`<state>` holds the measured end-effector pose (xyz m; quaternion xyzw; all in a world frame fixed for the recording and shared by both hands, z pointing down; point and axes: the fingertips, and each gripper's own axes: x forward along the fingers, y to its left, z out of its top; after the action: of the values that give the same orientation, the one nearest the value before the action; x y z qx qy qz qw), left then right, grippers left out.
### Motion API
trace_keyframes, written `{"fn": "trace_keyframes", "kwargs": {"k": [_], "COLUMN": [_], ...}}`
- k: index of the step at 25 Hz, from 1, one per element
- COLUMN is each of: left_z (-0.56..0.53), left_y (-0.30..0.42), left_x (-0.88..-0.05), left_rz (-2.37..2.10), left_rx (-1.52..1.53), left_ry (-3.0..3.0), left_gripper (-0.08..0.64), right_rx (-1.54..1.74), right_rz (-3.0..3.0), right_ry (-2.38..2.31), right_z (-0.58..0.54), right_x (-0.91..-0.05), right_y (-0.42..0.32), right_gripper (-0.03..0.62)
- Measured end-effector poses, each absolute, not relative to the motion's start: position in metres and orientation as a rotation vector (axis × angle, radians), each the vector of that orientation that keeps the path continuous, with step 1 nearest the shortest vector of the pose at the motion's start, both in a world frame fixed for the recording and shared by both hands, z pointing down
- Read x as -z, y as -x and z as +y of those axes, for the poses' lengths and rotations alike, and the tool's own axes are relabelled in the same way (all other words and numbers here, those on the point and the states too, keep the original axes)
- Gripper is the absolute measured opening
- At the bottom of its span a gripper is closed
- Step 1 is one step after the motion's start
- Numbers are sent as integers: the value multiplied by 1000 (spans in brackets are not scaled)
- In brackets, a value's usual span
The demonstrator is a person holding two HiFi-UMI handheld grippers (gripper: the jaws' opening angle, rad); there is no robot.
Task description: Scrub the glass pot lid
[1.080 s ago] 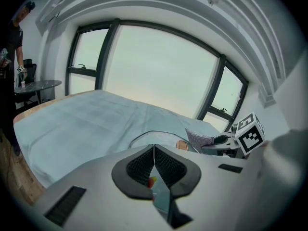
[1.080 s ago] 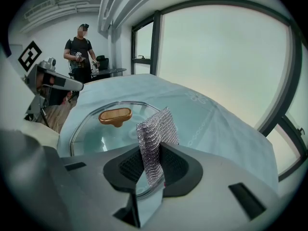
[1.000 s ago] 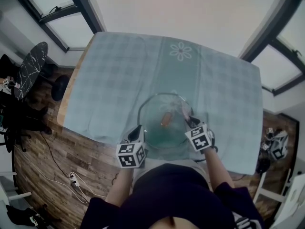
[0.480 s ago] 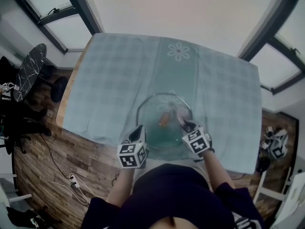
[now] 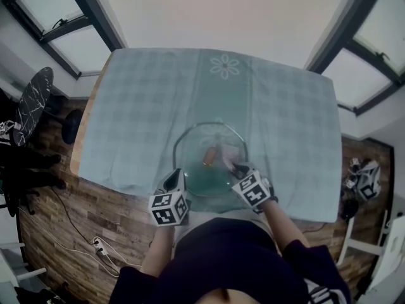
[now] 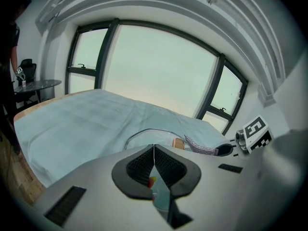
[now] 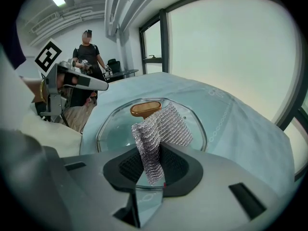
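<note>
We've got the right hand-held gripper (image 7: 151, 163) clamping the mesh cloth (image 7: 161, 129) over the glass pot lid (image 5: 212, 170) at the desk's (image 5: 145, 106) near edge, and the left hand-held gripper (image 6: 154, 158) squeezed closed at its rim, so one hard stroke might skid that lid off!

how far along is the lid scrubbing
Done: right claw clamped on the mesh scrubber; glass lid lying on the tablecloth. In hand: scrubber held over the glass beside the knob, left claw shut at the lid's near edge. Left: the scrubbing itself; nothing on the glass shows how much is cleaned.
</note>
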<state>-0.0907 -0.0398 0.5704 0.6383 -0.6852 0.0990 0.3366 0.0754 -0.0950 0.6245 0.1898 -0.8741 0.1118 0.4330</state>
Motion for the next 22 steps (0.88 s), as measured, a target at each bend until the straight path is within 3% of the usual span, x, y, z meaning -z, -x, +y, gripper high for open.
{"fn": "trace_keyframes", "kwargs": {"k": [22], "left_z": [-15], "left_y": [63], "left_x": [-575], "left_rz": [-1741], "left_rx": [-283], "left_ry": [-1664], "left_gripper": [5], "right_rx": [-288], "right_rz": [-2166], "right_ry": [-249], "right_z": [-6], "right_x": [-630], "right_y": [-68], "right_gripper": [81]}}
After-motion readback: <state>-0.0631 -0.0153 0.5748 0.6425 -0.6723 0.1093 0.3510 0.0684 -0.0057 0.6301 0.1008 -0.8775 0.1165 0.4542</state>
